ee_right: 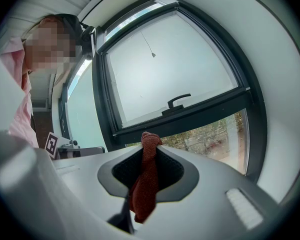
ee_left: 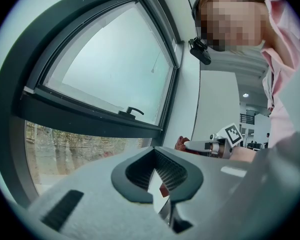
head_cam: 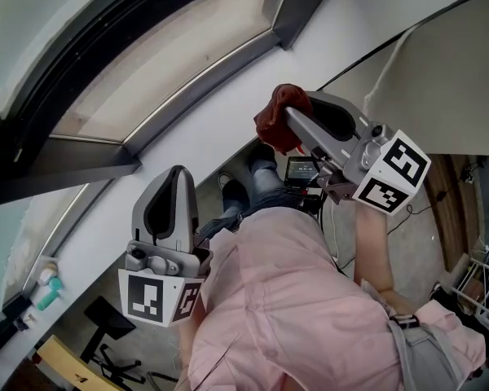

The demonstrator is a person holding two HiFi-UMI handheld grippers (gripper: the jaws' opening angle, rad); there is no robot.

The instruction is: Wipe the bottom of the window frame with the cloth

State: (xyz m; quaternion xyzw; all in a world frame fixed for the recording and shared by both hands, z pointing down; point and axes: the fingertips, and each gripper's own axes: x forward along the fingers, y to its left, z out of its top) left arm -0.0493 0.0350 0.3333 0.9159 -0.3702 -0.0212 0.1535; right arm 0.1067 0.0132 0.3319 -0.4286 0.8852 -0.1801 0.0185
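Observation:
A dark red cloth [head_cam: 270, 119] is pinched in my right gripper [head_cam: 292, 120], which is shut on it and held up near the white wall under the window. In the right gripper view the cloth [ee_right: 145, 184] hangs down between the jaws of the right gripper [ee_right: 150, 145], which points at the dark window frame bar [ee_right: 200, 115] with its handle [ee_right: 179, 100]. My left gripper [head_cam: 174, 177] is lower and to the left, jaws together with nothing in them. From the left gripper [ee_left: 156, 151] I see the same frame bar [ee_left: 90, 120] and, to the right, the cloth [ee_left: 181, 143].
The dark window frame [head_cam: 73, 157] runs across the upper left above a white sill [head_cam: 204, 129]. Small bottles [head_cam: 46, 287] stand on a ledge at the lower left. A black stand [head_cam: 106, 320] and a wire rack [head_cam: 477, 279] are on the floor below.

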